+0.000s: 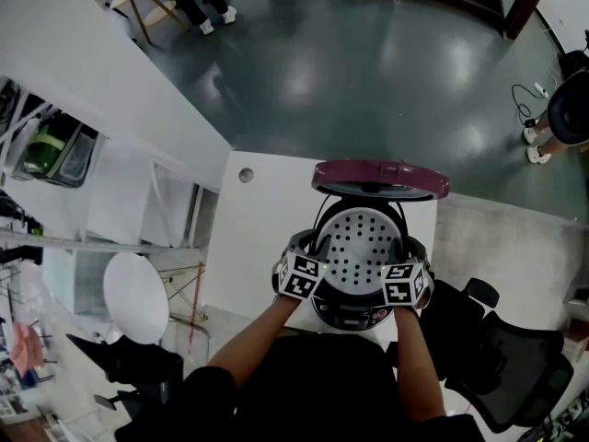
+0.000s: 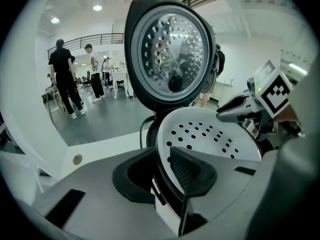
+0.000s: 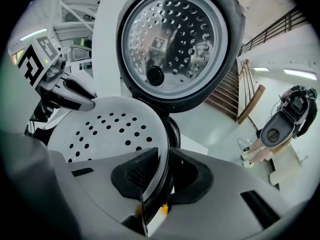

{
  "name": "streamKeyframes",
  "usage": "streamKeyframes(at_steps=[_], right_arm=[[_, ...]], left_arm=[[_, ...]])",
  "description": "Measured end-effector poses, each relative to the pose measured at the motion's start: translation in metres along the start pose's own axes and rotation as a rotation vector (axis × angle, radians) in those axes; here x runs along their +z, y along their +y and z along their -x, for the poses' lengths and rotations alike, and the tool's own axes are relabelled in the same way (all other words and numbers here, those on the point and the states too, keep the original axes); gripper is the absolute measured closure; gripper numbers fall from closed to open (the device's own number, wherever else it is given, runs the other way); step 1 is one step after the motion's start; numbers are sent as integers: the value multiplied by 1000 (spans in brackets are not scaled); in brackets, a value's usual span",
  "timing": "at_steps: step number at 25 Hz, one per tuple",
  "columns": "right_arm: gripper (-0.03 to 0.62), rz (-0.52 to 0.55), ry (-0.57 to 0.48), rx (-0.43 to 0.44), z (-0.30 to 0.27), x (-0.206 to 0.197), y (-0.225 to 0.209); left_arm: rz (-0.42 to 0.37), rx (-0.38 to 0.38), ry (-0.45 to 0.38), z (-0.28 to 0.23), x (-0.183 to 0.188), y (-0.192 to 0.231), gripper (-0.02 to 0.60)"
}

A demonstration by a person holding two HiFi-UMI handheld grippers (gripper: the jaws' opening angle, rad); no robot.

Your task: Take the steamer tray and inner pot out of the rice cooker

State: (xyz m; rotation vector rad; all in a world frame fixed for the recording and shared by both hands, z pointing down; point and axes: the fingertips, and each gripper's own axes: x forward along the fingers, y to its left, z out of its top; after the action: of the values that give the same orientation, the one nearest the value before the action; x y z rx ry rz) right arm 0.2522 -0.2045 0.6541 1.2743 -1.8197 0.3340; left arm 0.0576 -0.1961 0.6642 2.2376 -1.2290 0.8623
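- Left gripper (image 2: 161, 176) pinches the tray (image 2: 210, 134) rim; right gripper (image 3: 161, 176) pinches the opposite rim
- Tray sits in the cooker (image 1: 354, 313); lid (image 1: 379, 179) stands open

Steamer tray (image 1: 361, 245) in rice cooker (image 1: 354, 313) on table (image 1: 248, 247); lid (image 1: 379, 179) upright behind tray.

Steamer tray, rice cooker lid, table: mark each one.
Steamer tray (image 1: 361, 242): head view, perforated floor.
Rice cooker lid (image 1: 379, 177): head view, maroon outer shell.
Table (image 1: 247, 242): head view, bare top at picture left.
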Motion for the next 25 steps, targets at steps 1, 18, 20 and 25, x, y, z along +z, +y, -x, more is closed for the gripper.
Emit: streamKeyframes(at_steps=[1, 18, 20, 25], right_arm=[[532, -16, -5, 8, 1, 1, 0], [537, -185, -51, 90, 8, 2, -4], [537, -194, -59, 96, 8, 2, -5], [554, -197, -90, 103, 12, 9, -5]], left_arm=[[5, -2, 0, 0, 0, 0, 500], [75, -7, -56, 9, 11, 0, 509], [90, -12, -55, 9, 10, 1, 509], [107, -15, -65, 12, 13, 1, 512]])
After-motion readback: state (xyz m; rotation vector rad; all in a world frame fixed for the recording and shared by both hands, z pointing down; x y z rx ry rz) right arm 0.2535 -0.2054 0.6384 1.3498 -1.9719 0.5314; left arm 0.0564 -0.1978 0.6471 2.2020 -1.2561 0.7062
